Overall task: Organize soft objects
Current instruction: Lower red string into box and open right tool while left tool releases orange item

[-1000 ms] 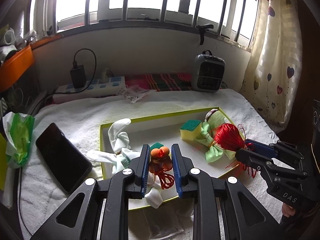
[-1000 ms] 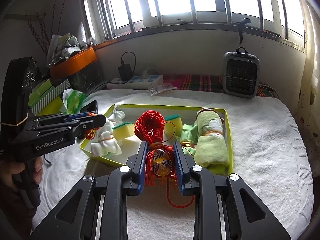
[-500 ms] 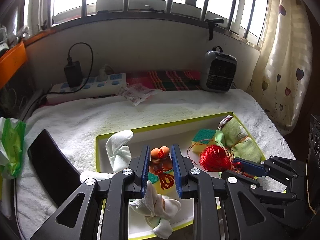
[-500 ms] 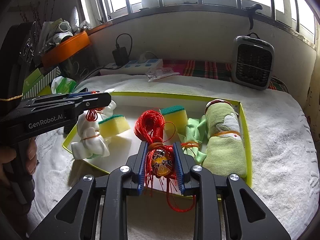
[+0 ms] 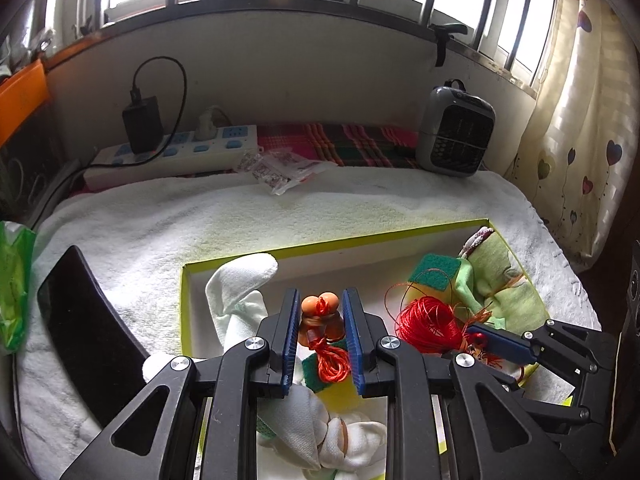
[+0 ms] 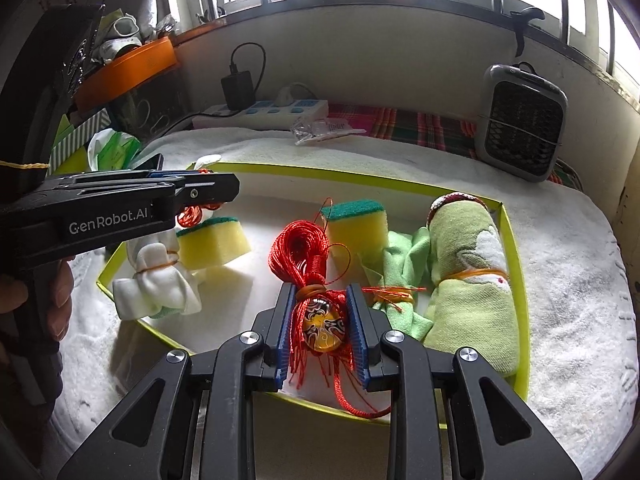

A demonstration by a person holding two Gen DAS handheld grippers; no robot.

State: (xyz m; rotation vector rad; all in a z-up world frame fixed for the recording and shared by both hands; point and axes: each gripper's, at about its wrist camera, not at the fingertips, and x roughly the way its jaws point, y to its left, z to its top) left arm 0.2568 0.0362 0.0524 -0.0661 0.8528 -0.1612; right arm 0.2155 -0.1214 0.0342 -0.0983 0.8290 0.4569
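Tongs (image 6: 320, 320) amid sponges (image 6: 212, 240), towel roll (image 6: 468, 280)

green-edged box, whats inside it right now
Inside the green-edged box: two yellow sponges, a white sock bundle, a tied green cloth and a rolled green towel. The grippers and their red-corded charms cover part of the floor.

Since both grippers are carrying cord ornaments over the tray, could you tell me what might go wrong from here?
1. The red cord bundle in the right gripper trails a loop over the tray rim; it could snag there.
2. The left gripper pinches only a small orange charm; it might slip out.
3. Both grippers sit close together, so their cords could tangle.
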